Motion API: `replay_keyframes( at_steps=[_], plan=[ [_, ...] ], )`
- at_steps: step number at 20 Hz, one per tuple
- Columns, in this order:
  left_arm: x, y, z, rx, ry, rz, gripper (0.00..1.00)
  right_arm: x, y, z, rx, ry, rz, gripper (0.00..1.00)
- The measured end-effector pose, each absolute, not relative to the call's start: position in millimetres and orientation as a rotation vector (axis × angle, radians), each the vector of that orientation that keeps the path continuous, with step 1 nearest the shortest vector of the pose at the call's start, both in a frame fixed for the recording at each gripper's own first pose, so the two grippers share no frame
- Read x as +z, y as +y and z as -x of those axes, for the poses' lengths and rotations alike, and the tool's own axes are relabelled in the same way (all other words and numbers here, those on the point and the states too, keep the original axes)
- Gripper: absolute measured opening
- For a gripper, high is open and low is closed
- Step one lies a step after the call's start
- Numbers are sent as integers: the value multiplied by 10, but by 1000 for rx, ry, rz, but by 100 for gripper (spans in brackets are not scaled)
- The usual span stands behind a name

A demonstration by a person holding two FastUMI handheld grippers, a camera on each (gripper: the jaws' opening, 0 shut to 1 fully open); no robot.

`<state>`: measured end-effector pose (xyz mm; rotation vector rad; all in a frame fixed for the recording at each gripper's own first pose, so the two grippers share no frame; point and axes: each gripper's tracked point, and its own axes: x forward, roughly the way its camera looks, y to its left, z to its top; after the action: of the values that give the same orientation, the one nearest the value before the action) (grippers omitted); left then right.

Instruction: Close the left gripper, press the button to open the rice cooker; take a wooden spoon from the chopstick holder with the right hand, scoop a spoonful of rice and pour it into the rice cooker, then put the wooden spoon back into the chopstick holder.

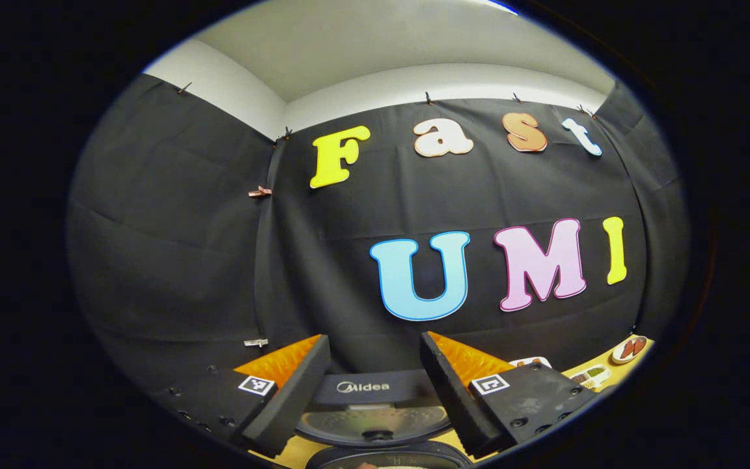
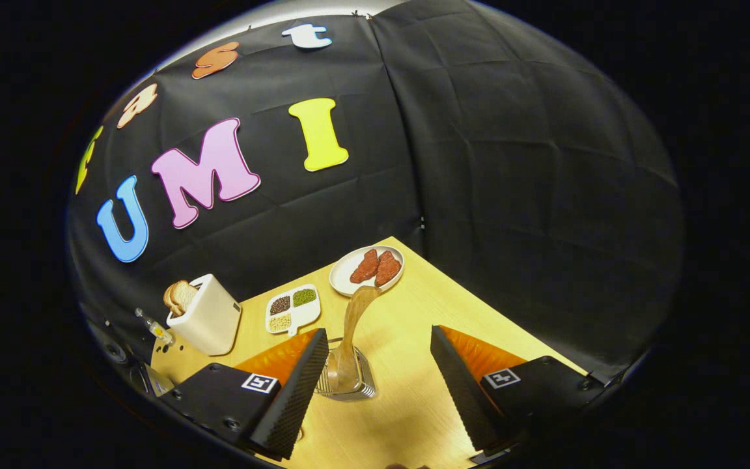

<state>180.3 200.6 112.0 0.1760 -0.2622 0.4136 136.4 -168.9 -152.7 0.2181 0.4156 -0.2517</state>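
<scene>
The right gripper [image 2: 375,384] is hanging with its jaws apart and empty over the table [image 2: 414,312]. The wooden spoon [image 2: 353,326] is standing in the chopstick holder [image 2: 347,381] just ahead at twelve o'clock, nearer the eleven o'clock finger, its long axis leaning toward one o'clock. The left gripper [image 1: 375,391], jaws also apart, is facing the rice cooker [image 1: 375,417], whose lid is already raised. The right hand looks nearer the spoon.

Black rice cooker [image 1: 375,404]; cream toaster [image 2: 209,316]; light wooden table [image 2: 427,312]; white plate [image 2: 344,272]
</scene>
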Motion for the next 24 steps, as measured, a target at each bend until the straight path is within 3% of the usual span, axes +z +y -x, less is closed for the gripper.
replay_keyframes(
  at_steps=[9, 14, 24],
  plan=[
    [874, 2054, -1892, 406, -120, -131, 98, -1463, -1244, -1198, -154, 404, -139, 99],
    [490, 1780, -1374, 435, 26, -16, 99, -1346, -1066, -1301, -83, 339, -126, 98],
    [-683, 1430, -745, 473, 318, 73, 99, -1662, -949, -1143, 12, 433, -102, 99]
  ],
)
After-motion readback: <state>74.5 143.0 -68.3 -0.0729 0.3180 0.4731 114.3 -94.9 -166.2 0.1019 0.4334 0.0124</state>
